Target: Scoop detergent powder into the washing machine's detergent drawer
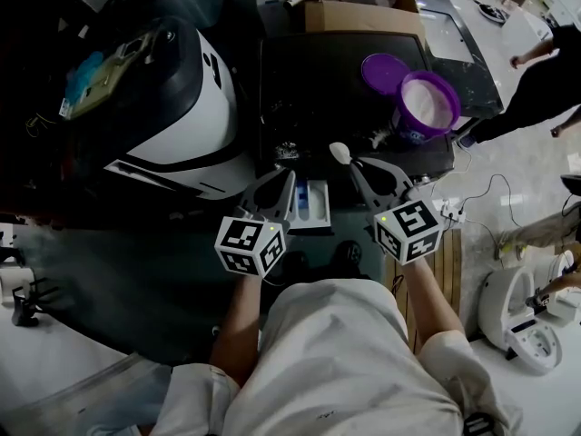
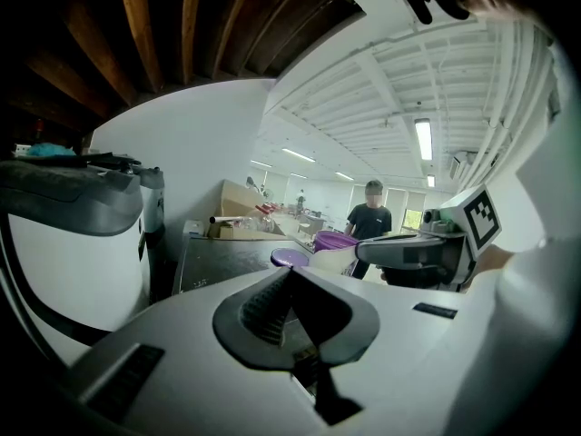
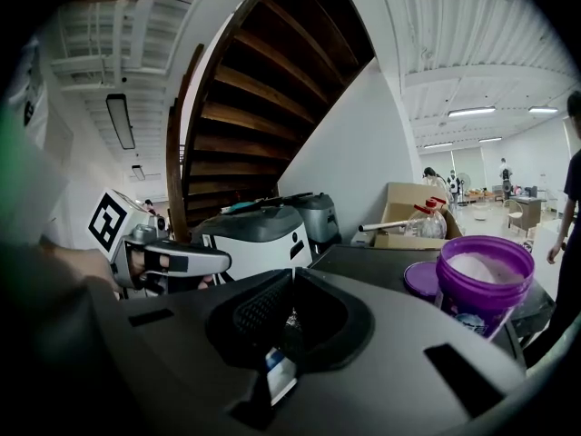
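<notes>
The purple detergent tub (image 1: 427,105) stands open on the dark washing machine top (image 1: 318,89), full of white powder, with its lid (image 1: 386,71) lying beside it. The white detergent drawer (image 1: 315,205) is pulled out below the front edge. My right gripper (image 1: 351,163) is shut on a white scoop (image 1: 339,153), which it holds above the drawer, short of the tub. The left gripper (image 1: 287,182) hovers over the drawer's left side, jaws shut with nothing in them. In the left gripper view the scoop (image 2: 331,262) shows in the right gripper (image 2: 363,249). The tub (image 3: 484,284) appears in the right gripper view.
A white and black appliance (image 1: 172,98) stands left of the machine. A cardboard box (image 1: 363,12) with bottles sits behind it. A person (image 1: 545,80) stands at the far right. Cables and a white device (image 1: 526,325) lie on the floor at the right.
</notes>
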A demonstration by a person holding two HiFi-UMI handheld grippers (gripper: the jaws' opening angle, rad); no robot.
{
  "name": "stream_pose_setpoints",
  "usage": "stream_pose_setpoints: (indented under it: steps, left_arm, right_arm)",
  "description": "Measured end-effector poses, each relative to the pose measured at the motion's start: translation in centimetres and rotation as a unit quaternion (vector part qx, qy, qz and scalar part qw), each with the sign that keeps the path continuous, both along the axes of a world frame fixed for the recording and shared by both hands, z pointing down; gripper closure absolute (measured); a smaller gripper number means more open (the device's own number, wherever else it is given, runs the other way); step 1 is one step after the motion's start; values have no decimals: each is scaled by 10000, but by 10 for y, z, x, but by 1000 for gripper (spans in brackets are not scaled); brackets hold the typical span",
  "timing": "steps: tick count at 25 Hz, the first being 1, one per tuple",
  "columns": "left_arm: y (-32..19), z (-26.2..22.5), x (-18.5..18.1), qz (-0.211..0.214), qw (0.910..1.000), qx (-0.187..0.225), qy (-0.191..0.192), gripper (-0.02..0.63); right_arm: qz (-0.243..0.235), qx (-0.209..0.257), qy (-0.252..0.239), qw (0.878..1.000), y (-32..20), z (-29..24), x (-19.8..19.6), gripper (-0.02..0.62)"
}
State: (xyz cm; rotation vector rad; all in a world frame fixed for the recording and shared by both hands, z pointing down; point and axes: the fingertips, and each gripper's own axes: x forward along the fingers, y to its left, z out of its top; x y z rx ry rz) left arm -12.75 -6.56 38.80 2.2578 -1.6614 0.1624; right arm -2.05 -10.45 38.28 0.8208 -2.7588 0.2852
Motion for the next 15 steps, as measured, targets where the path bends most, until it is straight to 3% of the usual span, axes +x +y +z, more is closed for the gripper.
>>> stream_pose_setpoints:
  steps: [15]
  left_arm:
    - [-4,1,3,-37,10000,-5,-15,588]
  right_arm:
    - [-81,-7,-21,10000,-2,1,1,588]
